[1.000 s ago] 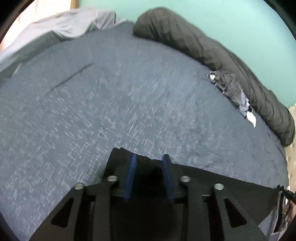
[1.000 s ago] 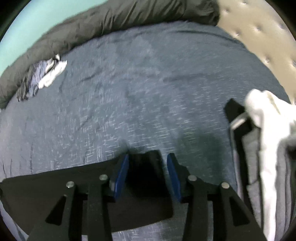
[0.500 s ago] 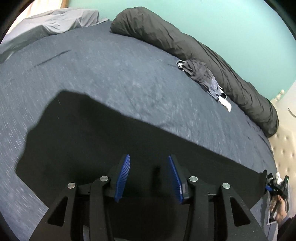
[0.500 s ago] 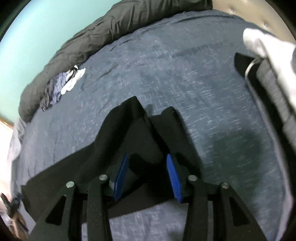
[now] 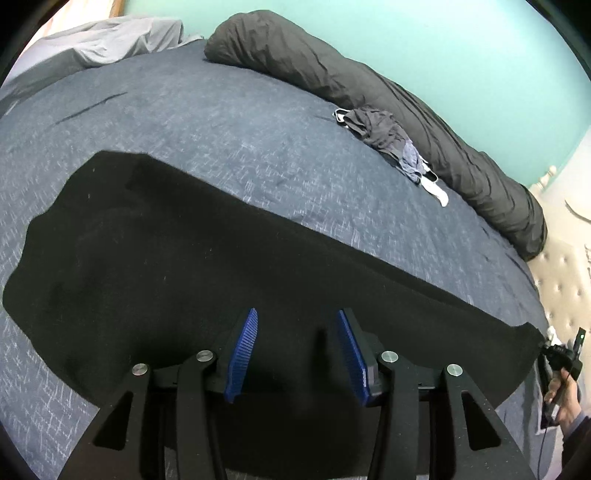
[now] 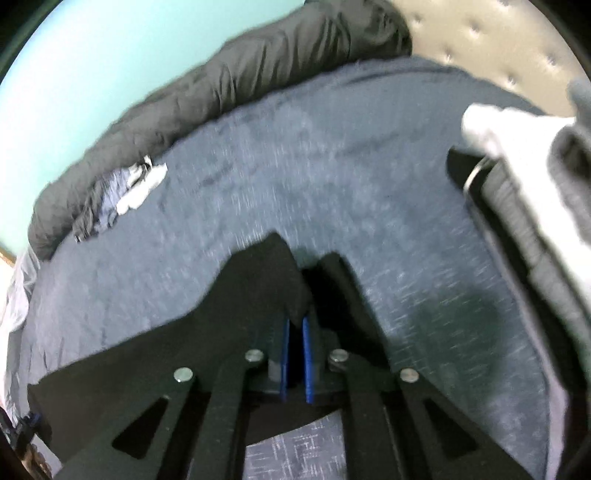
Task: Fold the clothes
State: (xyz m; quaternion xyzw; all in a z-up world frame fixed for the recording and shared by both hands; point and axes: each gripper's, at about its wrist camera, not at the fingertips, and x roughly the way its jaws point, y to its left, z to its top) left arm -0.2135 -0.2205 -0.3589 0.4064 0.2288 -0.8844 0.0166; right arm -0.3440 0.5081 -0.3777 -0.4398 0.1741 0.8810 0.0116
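a black garment (image 5: 177, 258) lies spread flat across the blue-grey speckled bed (image 5: 221, 122), stretched in a long band from the left side toward the far right edge of the left wrist view. the left hand-held gripper (image 5: 297, 350) hovers over the near part of that cloth with its blue pads (image 5: 242, 354) standing moderately apart and its jaws opening; the fabric sits beneath and between them, but the pads do not press on it. at the other end, the right hand-held gripper (image 6: 295, 354) has its blue pads drawn almost together, its jaws closing, pinching a raised fold of the same black garment (image 6: 258, 280), which peaks up in two dark points just beyond the fingers. in the left wrist view that gripper shows small at the right edge (image 5: 557, 360), held in the person's hand (image 5: 563, 398) at the garment's corner. a rolled dark grey duvet (image 5: 388, 99) runs along the far side of the bed against the teal wall (image 5: 443, 44), and a small heap of dark and pale clothes (image 5: 388, 136) lies just beside it (a white piece trails at its end). a stack of grey and white clothes (image 6: 535, 177) sits at the right edge of the right wrist view, near a tufted beige headboard (image 6: 480, 33). a light grey sheet (image 5: 110, 40) is bunched at the far left corner.
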